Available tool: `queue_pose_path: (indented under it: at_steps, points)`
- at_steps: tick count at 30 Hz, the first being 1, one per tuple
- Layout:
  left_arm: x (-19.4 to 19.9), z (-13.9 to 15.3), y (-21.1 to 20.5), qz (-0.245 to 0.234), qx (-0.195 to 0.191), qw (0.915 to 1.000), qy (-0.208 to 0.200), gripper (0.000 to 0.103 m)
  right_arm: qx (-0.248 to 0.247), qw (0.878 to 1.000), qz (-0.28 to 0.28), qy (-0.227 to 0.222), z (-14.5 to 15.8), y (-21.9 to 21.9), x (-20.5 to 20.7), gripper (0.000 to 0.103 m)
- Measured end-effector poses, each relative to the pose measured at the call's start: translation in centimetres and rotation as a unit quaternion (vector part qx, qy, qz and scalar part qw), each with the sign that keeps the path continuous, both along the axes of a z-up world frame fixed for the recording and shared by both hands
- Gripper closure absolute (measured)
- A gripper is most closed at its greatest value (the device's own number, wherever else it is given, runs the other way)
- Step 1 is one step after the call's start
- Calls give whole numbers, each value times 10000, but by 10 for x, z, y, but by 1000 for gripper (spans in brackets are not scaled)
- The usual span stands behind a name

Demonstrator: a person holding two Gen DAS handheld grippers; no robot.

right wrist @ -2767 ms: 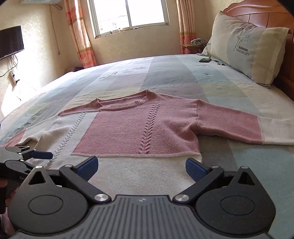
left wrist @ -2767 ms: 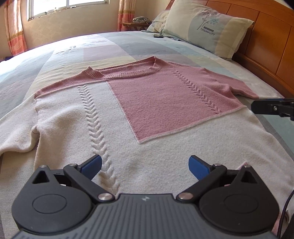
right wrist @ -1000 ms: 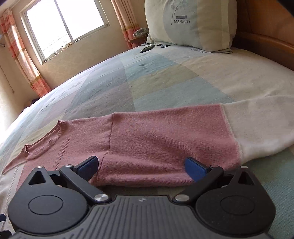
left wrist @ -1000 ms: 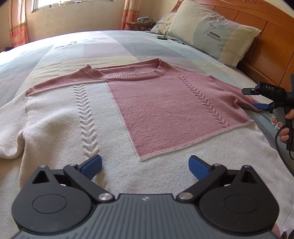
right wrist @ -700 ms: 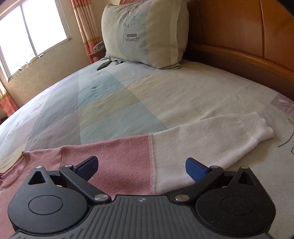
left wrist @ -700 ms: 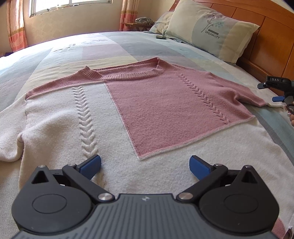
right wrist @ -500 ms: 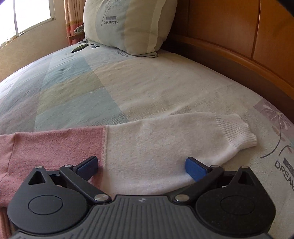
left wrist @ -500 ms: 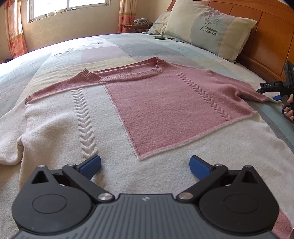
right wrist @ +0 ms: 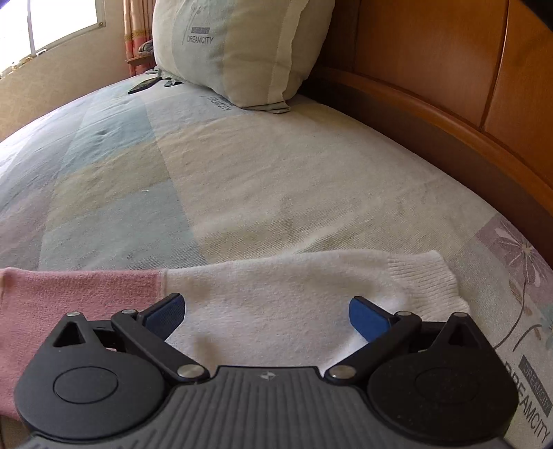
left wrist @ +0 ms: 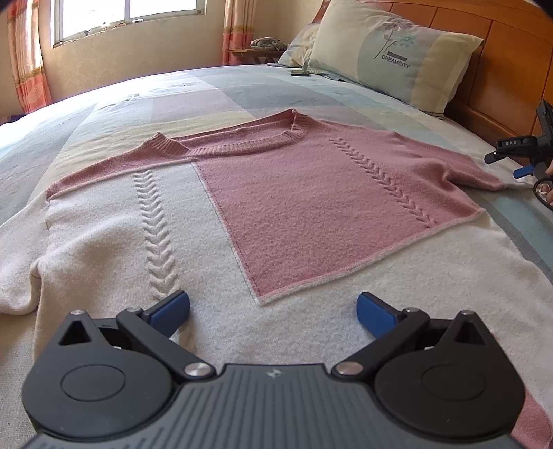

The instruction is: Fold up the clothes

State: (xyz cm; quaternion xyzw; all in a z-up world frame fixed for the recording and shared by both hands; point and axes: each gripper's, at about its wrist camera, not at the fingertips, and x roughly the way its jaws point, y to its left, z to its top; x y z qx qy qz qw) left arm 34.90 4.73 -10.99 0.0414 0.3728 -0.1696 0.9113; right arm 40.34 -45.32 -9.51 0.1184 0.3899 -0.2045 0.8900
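The sweater (left wrist: 276, 214) is lying flat, front up, on the bed (left wrist: 207, 93). The left tool (left wrist: 273, 309) is being held spread wide and empty over the white hem. The right tool (right wrist: 266, 316) is likewise gaping, being held low over the white sleeve (right wrist: 311, 293) near its cuff. Only the top layer of knit may be pinched there, so the sleeve could be dragged askew or stretched. The striped sheet is being lit by a window (left wrist: 121, 13); a pillow (left wrist: 390, 58) is leaning against the wooden headboard (right wrist: 449, 69).
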Motion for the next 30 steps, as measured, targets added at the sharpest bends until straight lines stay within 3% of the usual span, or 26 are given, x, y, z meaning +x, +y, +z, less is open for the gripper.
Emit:
queue_pose_path:
  at_steps: [3,5,8,11,14,18,22,26,30]
  points:
    - [-1,0,-1,-13,52,10000,-9,1,95,9977,665,82,7,30,-5,0]
    - [-1,0,-2,-16,62,10000,-10,1,-229,9945,968,319,1,44,-5,0]
    - [-1,0,-1,-21,45,10000,-4,1,-375,9933,1054,281,-10,26,-19,0]
    - [-1,0,-1,-24,52,10000,1,1,-275,9983,487,138,-8,-9,-39,0]
    - [-2,1,-2,-42,28,10000,24,1,46,9998,124,174,4,-15,-40,0]
    - [-2,2,-2,-61,27,10000,26,1,129,9985,527,-57,24,15,-20,0]
    - [-2,0,-2,-68,37,10000,10,1,-8,9957,929,63,18,33,9,0]
    - [-2,0,-3,-42,42,10000,-5,1,-185,9978,624,148,-9,3,14,0]
    - [-2,1,-5,-40,72,10000,-21,1,-159,9997,38,-203,-10,-47,-5,0]
